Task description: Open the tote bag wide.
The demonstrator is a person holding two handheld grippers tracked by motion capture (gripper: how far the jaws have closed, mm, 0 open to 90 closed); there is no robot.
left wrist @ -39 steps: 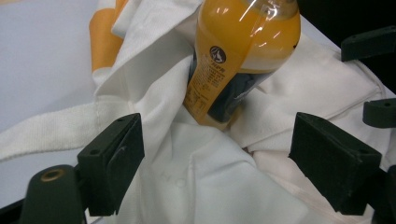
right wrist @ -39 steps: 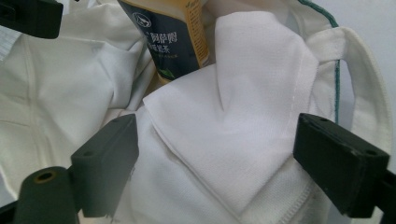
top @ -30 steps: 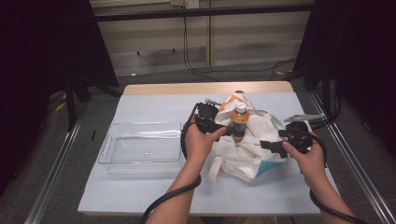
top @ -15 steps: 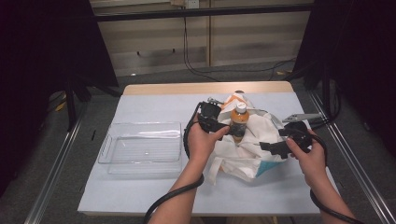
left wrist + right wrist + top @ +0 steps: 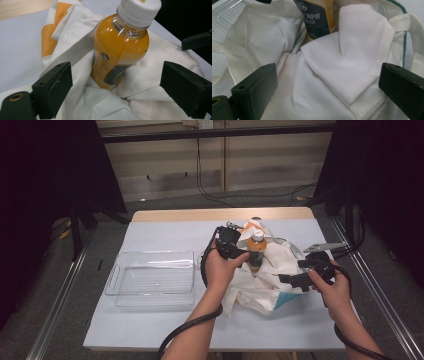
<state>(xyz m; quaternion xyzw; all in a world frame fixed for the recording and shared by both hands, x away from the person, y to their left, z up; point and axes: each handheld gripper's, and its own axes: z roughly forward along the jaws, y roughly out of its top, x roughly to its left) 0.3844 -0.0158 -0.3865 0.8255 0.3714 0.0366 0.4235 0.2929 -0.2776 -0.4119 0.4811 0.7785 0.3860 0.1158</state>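
One bottle (image 5: 256,251) of orange drink, white-capped, is seen standing in the mouth of one white cloth bag (image 5: 260,282), which lies crumpled on the right half of the surface (image 5: 150,330). The bottle's lower part is wrapped by the bag's folds; its neck and cap rise clear of the cloth. An orange patch is printed on the bag's far side, and a teal edge is seen at its near right corner.

One clear tray (image 5: 150,279) is set on the left half of the surface, well apart from the bag; nothing is seen in it.

Two grippers are held by the person. The left gripper (image 5: 117,92) is held just beside the bottle, on its left in the high view; its jaws are spread wide, with the bottle between and beyond them and no pad pressed on it. The right gripper (image 5: 327,92) is held at the bag's right side, its jaws also wide, with folds of cloth and the bottle's dark label ahead of them; nothing is gripped.
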